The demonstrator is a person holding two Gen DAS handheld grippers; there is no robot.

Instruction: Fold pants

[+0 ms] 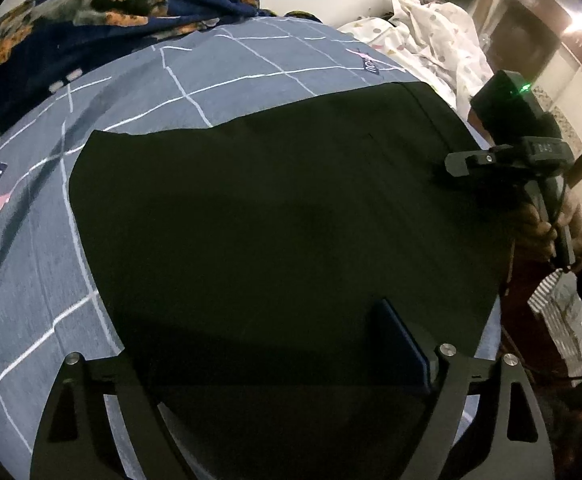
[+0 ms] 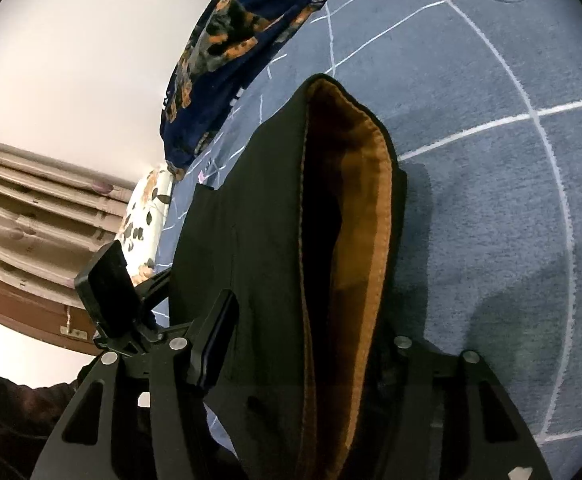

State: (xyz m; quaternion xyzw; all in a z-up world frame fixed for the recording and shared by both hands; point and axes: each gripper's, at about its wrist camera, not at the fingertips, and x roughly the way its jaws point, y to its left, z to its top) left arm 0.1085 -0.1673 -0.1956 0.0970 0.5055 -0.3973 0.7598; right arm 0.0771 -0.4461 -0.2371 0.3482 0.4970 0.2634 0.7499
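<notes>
Black pants (image 1: 283, 216) lie spread flat on a grey-blue checked bedsheet (image 1: 219, 64). In the left wrist view my left gripper (image 1: 275, 368) sits at the pants' near edge; the cloth runs between its fingers (image 1: 403, 344), and the left finger is hidden under fabric. My right gripper (image 1: 457, 166) shows at the far right, at the waistband corner. In the right wrist view my right gripper (image 2: 303, 344) holds the waistband, with its orange-brown lining (image 2: 371, 208) showing inside the opened top. The left gripper's body (image 2: 111, 292) appears at the left.
A dark blue floral blanket (image 1: 91, 4) is bunched along the bed's far side. A white patterned quilt (image 1: 431, 36) lies at the far right. A curtain (image 2: 31, 208) and a floral pillow (image 2: 147, 212) stand beyond the bed's end.
</notes>
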